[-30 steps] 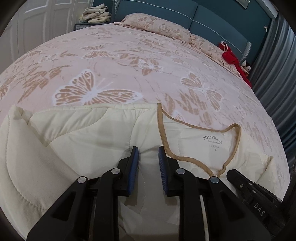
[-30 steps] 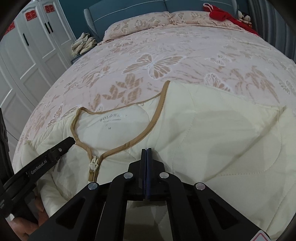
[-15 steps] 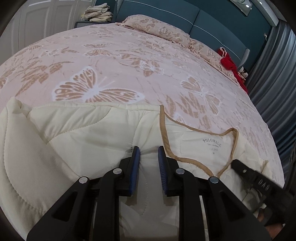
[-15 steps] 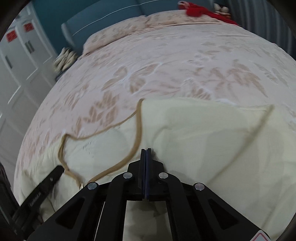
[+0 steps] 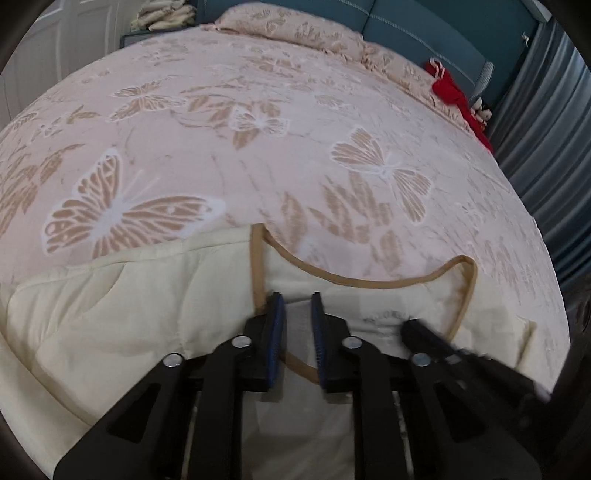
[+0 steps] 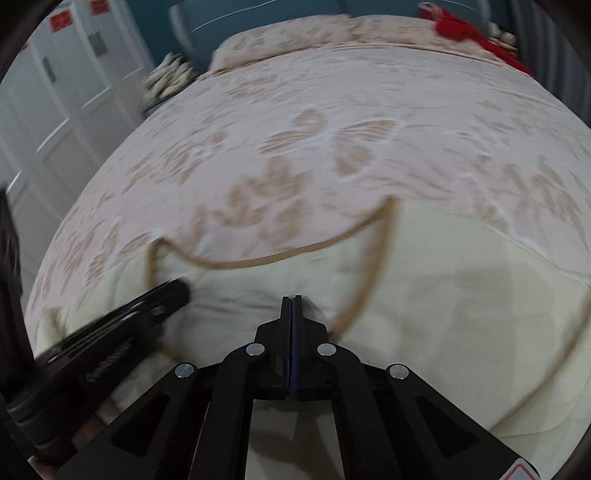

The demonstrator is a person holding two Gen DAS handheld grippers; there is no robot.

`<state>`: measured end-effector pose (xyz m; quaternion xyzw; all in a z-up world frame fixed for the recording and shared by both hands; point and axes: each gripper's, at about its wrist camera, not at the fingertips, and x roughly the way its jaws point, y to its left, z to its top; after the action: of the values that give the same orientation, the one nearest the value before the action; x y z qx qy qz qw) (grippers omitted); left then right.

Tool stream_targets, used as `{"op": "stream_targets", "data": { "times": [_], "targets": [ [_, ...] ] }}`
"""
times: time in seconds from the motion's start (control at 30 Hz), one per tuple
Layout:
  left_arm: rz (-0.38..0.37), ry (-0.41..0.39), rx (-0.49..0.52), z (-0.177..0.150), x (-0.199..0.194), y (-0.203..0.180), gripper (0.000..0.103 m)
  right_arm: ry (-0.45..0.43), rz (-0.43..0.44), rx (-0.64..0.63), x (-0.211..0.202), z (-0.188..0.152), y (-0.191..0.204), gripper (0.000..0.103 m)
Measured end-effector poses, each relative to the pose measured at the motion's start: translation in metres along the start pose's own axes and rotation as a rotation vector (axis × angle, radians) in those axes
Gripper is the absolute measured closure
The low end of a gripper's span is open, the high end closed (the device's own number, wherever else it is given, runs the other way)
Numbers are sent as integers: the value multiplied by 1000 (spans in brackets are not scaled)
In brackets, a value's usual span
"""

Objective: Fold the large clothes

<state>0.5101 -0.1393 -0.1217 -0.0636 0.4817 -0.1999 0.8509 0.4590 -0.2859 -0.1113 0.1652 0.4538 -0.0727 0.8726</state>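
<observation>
A cream quilted jacket [image 5: 122, 306] with tan piping around the neckline lies on the bed; it also shows in the right wrist view [image 6: 461, 295]. My left gripper [image 5: 297, 308] is open, its blue-padded jaws just over the collar, with the tan trim [image 5: 258, 266] beside the left jaw. My right gripper [image 6: 291, 301] has its jaws pressed together over the neck area; whether fabric sits between them is hidden. Each gripper shows at the edge of the other's view, the right one [image 5: 443, 343] and the left one [image 6: 147, 310].
A pink bedspread [image 5: 258, 147] with tan butterflies covers the bed. Pillows [image 5: 295, 29] lie at the teal headboard, with a red item [image 5: 454, 96] at the far right. White wardrobe doors [image 6: 55, 103] stand left. Grey curtains [image 5: 546, 129] hang right.
Both grippers have shifted towards the neckline. The collar now lies closer under the left jaws. The right view is blurred by motion. The jaws stand as before.
</observation>
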Motion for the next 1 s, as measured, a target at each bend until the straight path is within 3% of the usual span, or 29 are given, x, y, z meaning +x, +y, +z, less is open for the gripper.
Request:
{"op": "stream_targets", "data": {
  "times": [0.13, 0.27, 0.3, 0.37, 0.4, 0.47, 0.53, 0.7, 0.8, 0.83, 0.87, 0.9, 1.0],
  "targets": [
    [-21, -42, -46, -9, -2, 14, 102, -61, -32, 118, -9, -9, -26, 103],
    [2, -80, -76, -13, -21, 19, 102, -146, -76, 152, -39, -18, -36, 103],
    [-5, -103, -82, -16, -36, 24, 102, -170, -93, 142, -50, -20, -37, 95],
    [-16, -196, -71, -28, -76, 35, 95, -181, -15, 86, -72, -29, -36, 93],
    [-4, -229, -54, -34, -91, 38, 82, -141, 35, 54, -73, -32, -31, 93],
    [6, -191, -37, -39, -94, 43, 73, -37, 37, -10, -60, -41, -21, 93],
    [38, -69, -47, -43, -75, 49, 75, 32, -10, -48, -46, -47, -17, 103],
    [134, -30, -15, -49, -80, 56, 81, 12, -161, 21, -61, -45, -44, 103],
    [174, -49, 3, -59, -107, 65, 81, -37, -181, 81, -104, -57, -66, 103],
    [180, -59, 14, -65, -118, 66, 81, -54, -188, 81, -118, -62, -71, 94],
    [199, -65, 26, -73, -134, 69, 71, -70, -193, 74, -136, -72, -75, 92],
    [212, -63, 32, -82, -149, 73, 54, -79, -194, 67, -149, -81, -80, 92],
    [151, -45, 33, -118, -192, 89, 47, -70, -156, 34, -204, -134, -100, 86]
  ]
}}
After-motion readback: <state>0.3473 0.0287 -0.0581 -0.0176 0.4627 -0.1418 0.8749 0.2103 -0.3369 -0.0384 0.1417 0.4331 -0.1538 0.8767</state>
